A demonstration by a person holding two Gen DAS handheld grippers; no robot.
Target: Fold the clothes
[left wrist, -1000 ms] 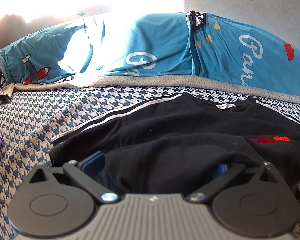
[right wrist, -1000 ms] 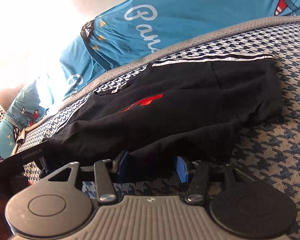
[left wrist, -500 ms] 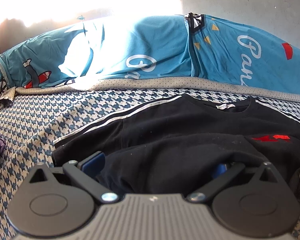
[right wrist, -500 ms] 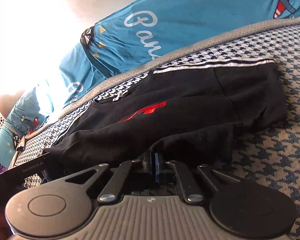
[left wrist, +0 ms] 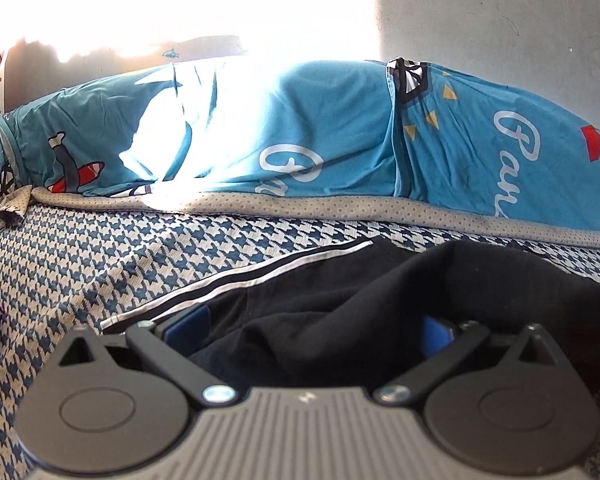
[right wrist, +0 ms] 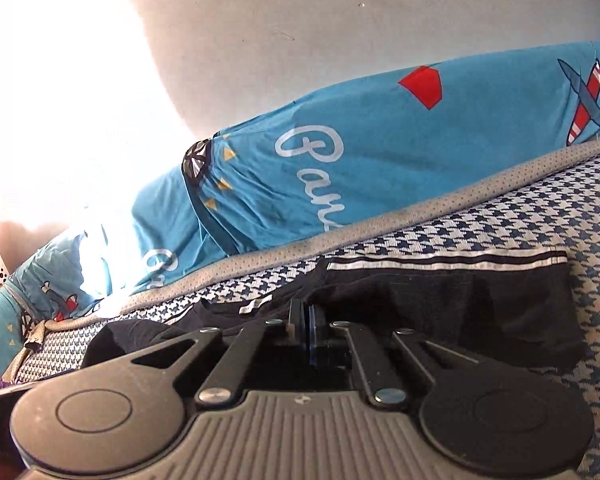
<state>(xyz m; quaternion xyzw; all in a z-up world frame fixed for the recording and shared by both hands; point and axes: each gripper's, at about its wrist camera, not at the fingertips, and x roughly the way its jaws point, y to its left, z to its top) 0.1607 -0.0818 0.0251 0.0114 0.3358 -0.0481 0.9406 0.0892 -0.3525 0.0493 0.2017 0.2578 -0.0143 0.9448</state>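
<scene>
On houndstooth bedcover [left wrist: 100, 256]: black shirt [left wrist: 340, 300], white-striped sleeve, bunched, hem lifted.

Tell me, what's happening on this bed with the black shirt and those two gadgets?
A person is folding a black T-shirt on a checked bedspread, with a handheld gripper in each hand. The right gripper is pinched shut on the shirt's near edge. The left gripper stands wide, with black cloth bunched between its fingers. A blue quilt lies behind.
</scene>
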